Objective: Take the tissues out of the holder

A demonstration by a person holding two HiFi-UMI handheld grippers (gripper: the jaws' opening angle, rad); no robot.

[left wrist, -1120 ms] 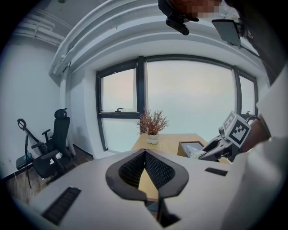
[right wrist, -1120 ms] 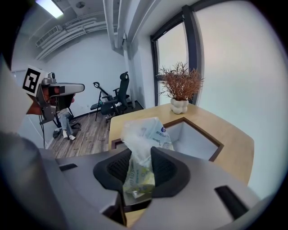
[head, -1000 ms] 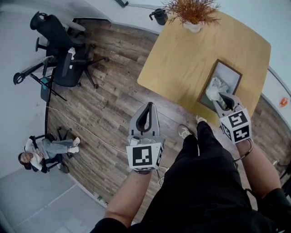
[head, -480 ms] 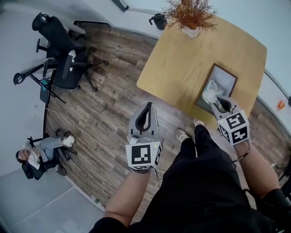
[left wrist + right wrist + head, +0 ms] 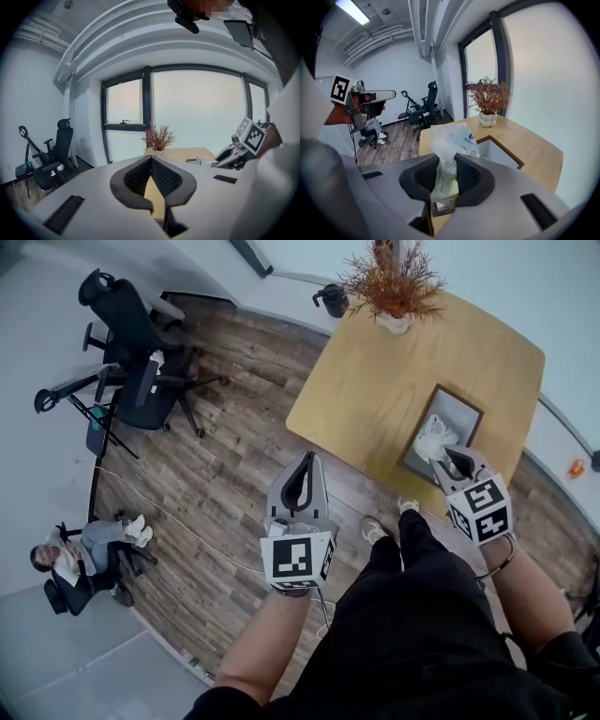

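A plastic-wrapped tissue pack (image 5: 429,439) (image 5: 452,140) hangs over the near end of the wooden-framed holder (image 5: 457,418) (image 5: 499,152) on the round wooden table (image 5: 375,381). My right gripper (image 5: 448,463) (image 5: 446,176) is shut on the pack's lower end and its pads squeeze the wrapper. The pack's upper part stands up above the jaws, while the holder's white inside shows behind it. Off the table edge, my left gripper (image 5: 306,460) (image 5: 151,160) hovers over the floor, shut with its tips touching and nothing between them.
A dried plant in a white pot (image 5: 394,282) stands at the table's far edge, with a black jug (image 5: 330,298) on the floor behind. Office chairs (image 5: 131,343) stand at the far left. A seated person (image 5: 70,559) is at the lower left. A cable (image 5: 187,526) crosses the wood floor.
My right gripper has risen a little with the tissue pack, drawing it higher above the holder. The left gripper has kept its shape and nearly its place in the view.
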